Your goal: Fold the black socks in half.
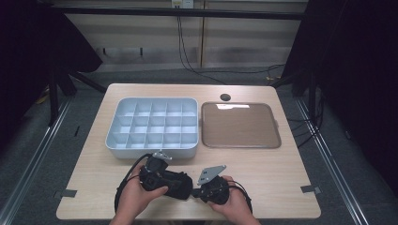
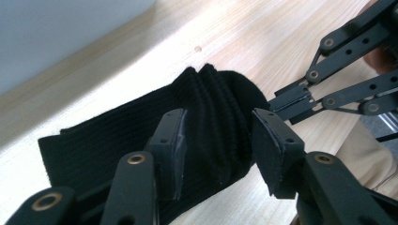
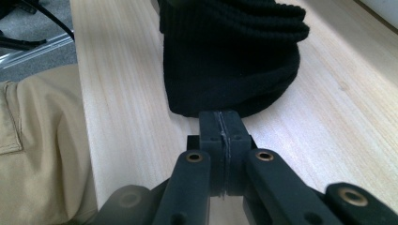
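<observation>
High view: a black ribbed knit sock (image 1: 176, 183) is seen lying on the light wooden table (image 1: 272, 168) between both tools. The right tool (image 3: 220, 123) is clamped on its toe edge; the left tool (image 2: 218, 140) stands half open astride it. The grey compartment tray (image 1: 152, 126) is judged unfilled.

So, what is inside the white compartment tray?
The white compartment tray looks empty: the cells that show hold nothing. Its near wall hides the floor of the front row, so that part cannot be checked.
</observation>
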